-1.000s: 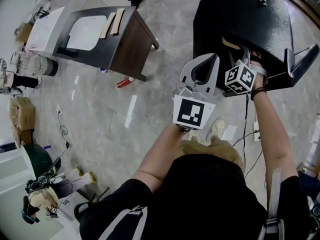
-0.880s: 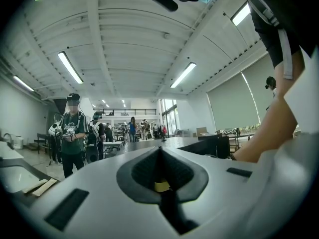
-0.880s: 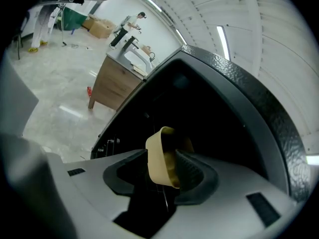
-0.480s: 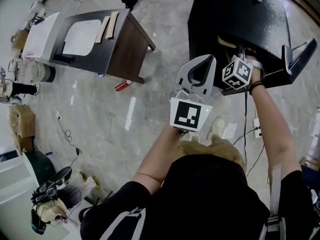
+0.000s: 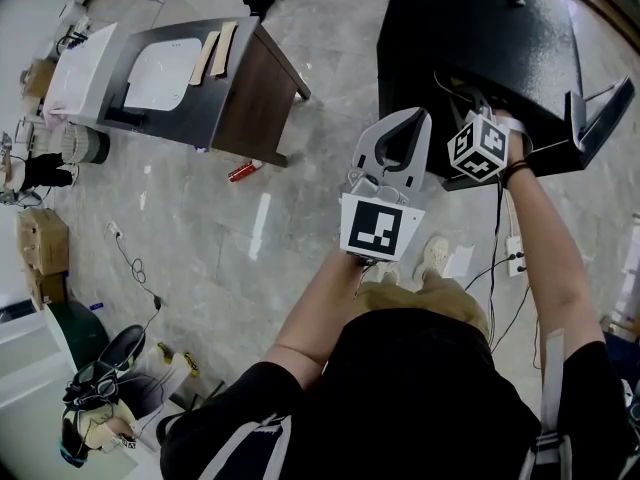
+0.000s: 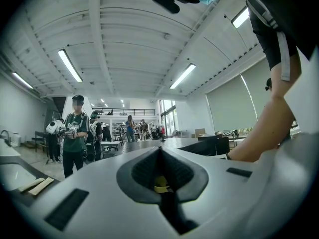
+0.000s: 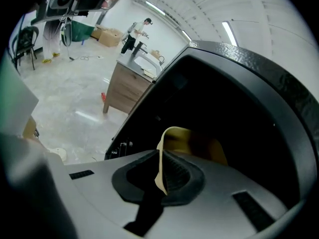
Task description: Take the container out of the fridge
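The black fridge [image 5: 480, 18] stands on the floor at the upper right with its door [image 5: 600, 108] swung open. My right gripper [image 5: 480, 106] reaches into the opening. In the right gripper view a cream-yellow container [image 7: 199, 146] sits in the dark fridge interior [image 7: 239, 83]. My right gripper's [image 7: 162, 158] jaws have just been closing, and they now pinch the container's thin rim. My left gripper [image 5: 410, 118] is held level in front of my body, away from the fridge. Its jaws [image 6: 159, 156] meet with nothing between them.
A brown desk [image 5: 250, 88] with a white tray stands to the left of the fridge, with a red object [image 5: 245, 171] on the floor beside it. Cables and a power strip [image 5: 515, 258] lie by my feet. Several people [image 6: 75, 133] stand far off.
The right gripper has tipped slightly at the fridge opening, and the cream rim that showed beside it earlier is now mostly covered. The left gripper has not moved.
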Available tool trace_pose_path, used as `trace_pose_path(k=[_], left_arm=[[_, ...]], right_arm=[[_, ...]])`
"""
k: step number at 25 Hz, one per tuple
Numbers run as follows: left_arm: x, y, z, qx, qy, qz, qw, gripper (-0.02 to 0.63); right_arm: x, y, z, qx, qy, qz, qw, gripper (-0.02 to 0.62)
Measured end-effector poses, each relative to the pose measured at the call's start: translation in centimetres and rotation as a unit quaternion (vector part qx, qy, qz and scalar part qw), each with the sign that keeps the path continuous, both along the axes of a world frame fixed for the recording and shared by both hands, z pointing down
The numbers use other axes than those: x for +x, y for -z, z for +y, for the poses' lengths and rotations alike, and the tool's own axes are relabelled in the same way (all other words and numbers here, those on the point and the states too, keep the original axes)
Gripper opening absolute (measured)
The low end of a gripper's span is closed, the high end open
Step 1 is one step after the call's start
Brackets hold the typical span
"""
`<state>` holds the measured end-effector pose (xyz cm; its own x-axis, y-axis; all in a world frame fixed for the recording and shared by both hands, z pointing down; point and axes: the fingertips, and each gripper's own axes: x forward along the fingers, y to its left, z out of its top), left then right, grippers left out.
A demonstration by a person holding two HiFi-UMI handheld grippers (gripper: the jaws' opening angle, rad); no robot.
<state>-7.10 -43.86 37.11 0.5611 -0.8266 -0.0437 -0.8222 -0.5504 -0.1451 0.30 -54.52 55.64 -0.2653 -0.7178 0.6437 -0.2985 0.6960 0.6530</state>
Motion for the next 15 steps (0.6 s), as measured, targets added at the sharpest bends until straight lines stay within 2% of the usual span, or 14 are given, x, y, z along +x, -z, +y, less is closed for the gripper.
trace_pose_path(k=[6, 15], left_arm=[[0.0, 0.2, 0.0, 0.001, 0.002, 0.001, 1.0, 0.023], [-0.2, 0.4, 0.9, 0.004, 0.004, 0.001, 1.0, 0.023]], right_arm=[[0.2, -0.2, 0.5, -0.01, 0.007, 0.002, 1.0, 0.046], [-0.1, 1.3, 2.1, 0.0, 0.012, -0.012, 1.0, 0.046]])
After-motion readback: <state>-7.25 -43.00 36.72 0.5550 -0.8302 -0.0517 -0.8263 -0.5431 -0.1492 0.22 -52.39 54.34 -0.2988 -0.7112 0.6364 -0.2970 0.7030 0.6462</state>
